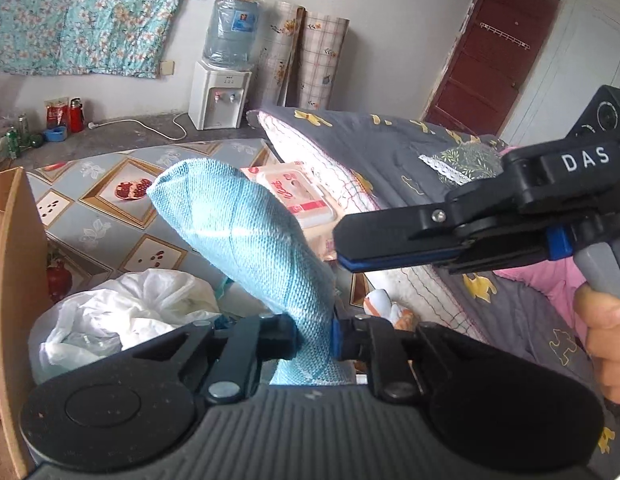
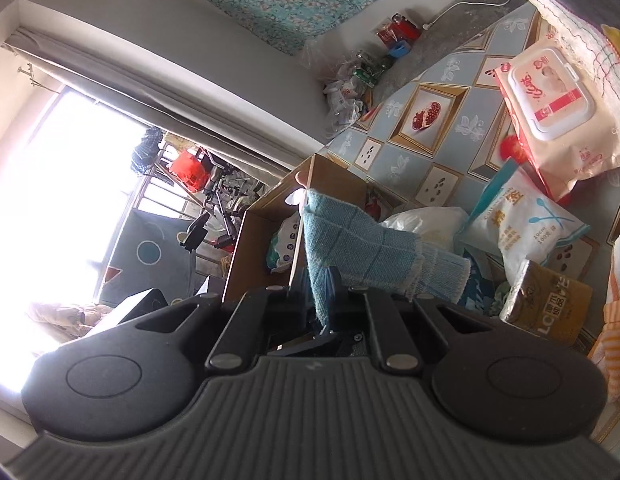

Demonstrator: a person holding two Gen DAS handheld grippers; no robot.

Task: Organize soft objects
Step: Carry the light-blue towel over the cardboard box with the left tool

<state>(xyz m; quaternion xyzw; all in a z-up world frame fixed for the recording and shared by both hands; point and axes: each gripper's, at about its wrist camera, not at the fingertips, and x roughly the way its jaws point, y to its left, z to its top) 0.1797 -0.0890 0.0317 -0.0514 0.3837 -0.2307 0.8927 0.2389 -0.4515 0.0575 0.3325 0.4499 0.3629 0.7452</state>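
I see the towel (image 1: 246, 248) sticking up between the left gripper's (image 1: 314, 340) fingers, with the plastic bag (image 1: 122, 312) to its left (beside the cardboard box (image 1: 14, 280)) and the wipes pack (image 1: 294, 192) behind it.

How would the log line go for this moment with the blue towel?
left gripper: shut on blue towel | right gripper: shut, tip beside it | cardboard box: open, at left
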